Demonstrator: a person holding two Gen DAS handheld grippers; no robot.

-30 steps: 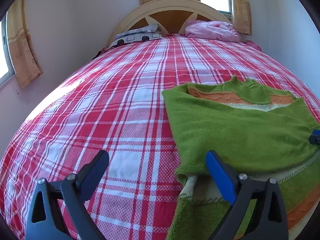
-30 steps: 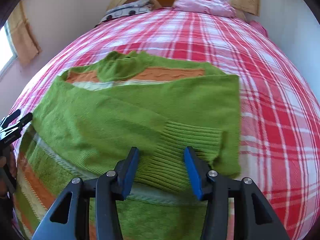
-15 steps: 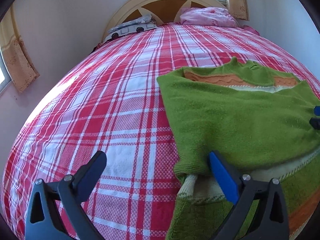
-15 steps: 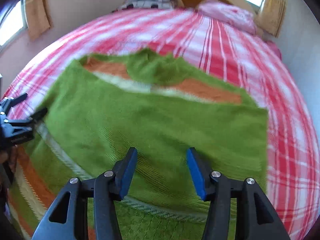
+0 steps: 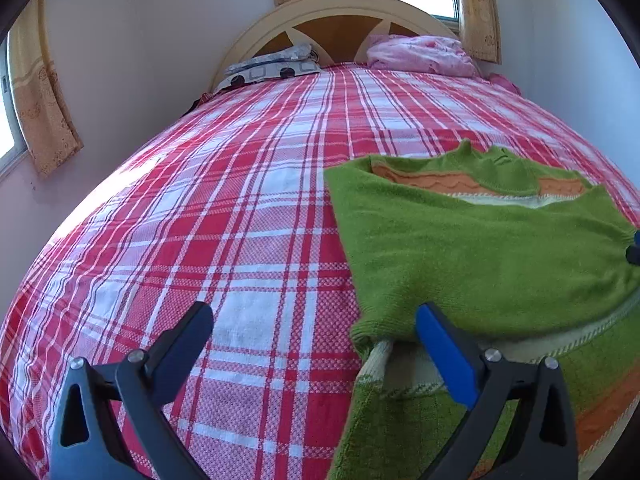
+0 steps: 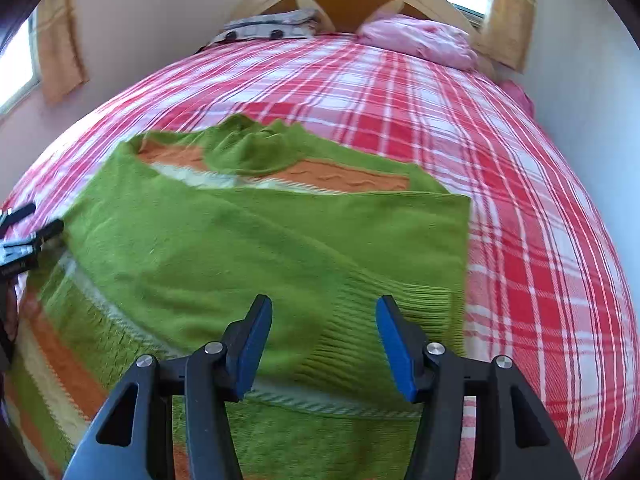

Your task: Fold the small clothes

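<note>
A green sweater point(image 6: 248, 248) with orange and cream stripes lies flat on the bed, both sleeves folded across its body. Its ribbed cuff point(image 6: 384, 312) rests under my right gripper point(image 6: 324, 304), which hovers open above it with nothing between its blue pads. My left gripper point(image 5: 314, 320) stands wide open at the sweater's point(image 5: 480, 256) left edge, its right finger point(image 5: 444, 352) over the folded sleeve's corner. Each gripper shows at the edge of the other's view: the left gripper point(image 6: 24, 232) and the right gripper point(image 5: 634, 248).
The red and white plaid bedspread point(image 5: 240, 208) covers the whole bed. A grey patterned pillow point(image 5: 272, 68) and a pink bundle point(image 5: 420, 56) lie by the headboard point(image 5: 340, 12). Walls close in on both sides, with curtained windows.
My right gripper has lifted slightly, rolled a little, and its jaws stand a bit wider. The sweater lies as before. My left gripper has hardly moved.
</note>
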